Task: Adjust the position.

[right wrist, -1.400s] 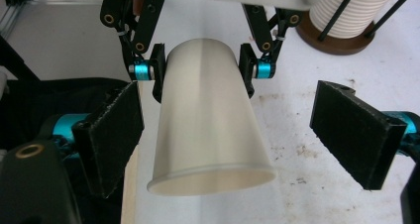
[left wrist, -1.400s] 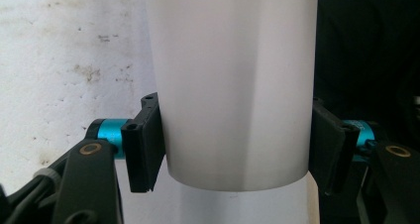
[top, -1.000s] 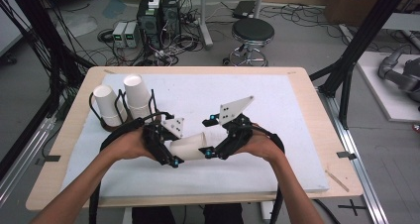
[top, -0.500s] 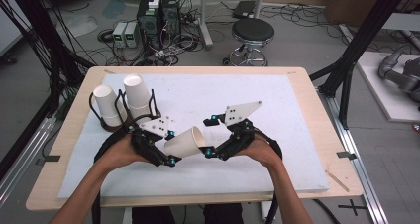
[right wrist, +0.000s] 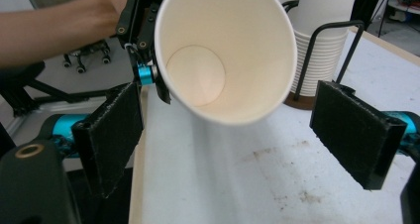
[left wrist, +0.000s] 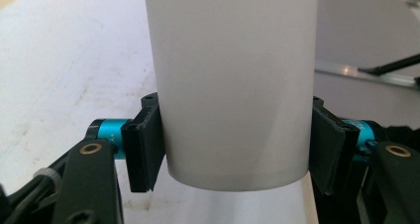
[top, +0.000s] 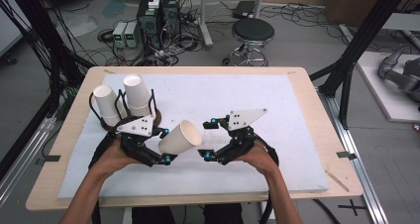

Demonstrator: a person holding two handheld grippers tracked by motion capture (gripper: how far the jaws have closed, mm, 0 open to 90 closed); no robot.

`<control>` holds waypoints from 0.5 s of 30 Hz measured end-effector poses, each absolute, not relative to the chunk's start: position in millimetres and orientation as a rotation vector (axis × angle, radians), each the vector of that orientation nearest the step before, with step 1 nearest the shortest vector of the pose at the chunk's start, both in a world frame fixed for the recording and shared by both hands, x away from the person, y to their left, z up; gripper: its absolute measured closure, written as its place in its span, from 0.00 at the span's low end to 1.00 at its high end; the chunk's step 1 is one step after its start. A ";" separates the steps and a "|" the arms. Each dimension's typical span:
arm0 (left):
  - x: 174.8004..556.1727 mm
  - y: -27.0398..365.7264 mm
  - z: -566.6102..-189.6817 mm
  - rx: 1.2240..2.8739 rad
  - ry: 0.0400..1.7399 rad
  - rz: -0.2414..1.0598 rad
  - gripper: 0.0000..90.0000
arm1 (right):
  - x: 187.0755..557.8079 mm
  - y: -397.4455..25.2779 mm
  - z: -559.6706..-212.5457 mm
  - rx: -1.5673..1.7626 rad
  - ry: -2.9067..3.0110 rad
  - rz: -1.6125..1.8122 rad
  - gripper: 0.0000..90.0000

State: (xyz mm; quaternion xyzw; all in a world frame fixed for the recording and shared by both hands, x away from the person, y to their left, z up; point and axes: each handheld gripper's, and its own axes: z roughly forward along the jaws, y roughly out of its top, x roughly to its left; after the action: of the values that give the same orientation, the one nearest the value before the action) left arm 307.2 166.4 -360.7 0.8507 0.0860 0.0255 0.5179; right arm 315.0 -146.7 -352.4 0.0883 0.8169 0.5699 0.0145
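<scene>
A white paper cup point(top: 179, 137) is held off the table, tilted, its open mouth facing up and to the right. My left gripper point(top: 165, 144) is shut on the cup's lower wall near the base; in the left gripper view both pads point(left wrist: 143, 149) press the cup point(left wrist: 233, 85). My right gripper point(top: 204, 140) is open just right of the cup's mouth and does not touch it. In the right gripper view the cup's mouth point(right wrist: 223, 50) faces me above and beyond the spread pads point(right wrist: 111, 135), with the left gripper point(right wrist: 143, 70) behind it.
A black wire rack point(top: 151, 102) at the table's left holds two stacks of upside-down white cups point(top: 137, 95), close behind my left hand. A white mat point(top: 277, 100) covers the wooden table point(top: 317, 110). Beyond the far edge are a stool point(top: 252, 33) and cables.
The cup lay level between both grippers a second ago. The left gripper has since drawn it left and tipped its mouth upward, and the right gripper has come away from it.
</scene>
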 end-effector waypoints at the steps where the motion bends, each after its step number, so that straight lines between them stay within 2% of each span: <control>1: 307.0 167.9 -360.3 2.031 0.209 0.063 0.37 | 314.8 -146.9 -353.0 0.284 2.537 1.786 0.15; 15: 303.4 167.1 -369.5 1.840 0.208 0.033 0.37 | 313.5 -147.6 -352.5 0.285 2.487 1.877 0.15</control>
State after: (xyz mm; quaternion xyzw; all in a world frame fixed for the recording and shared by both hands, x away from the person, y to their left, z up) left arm 303.4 167.1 -369.5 0.7939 0.0896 0.0142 0.6012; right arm 313.5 -147.6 -352.5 0.0911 0.7948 0.5999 0.0065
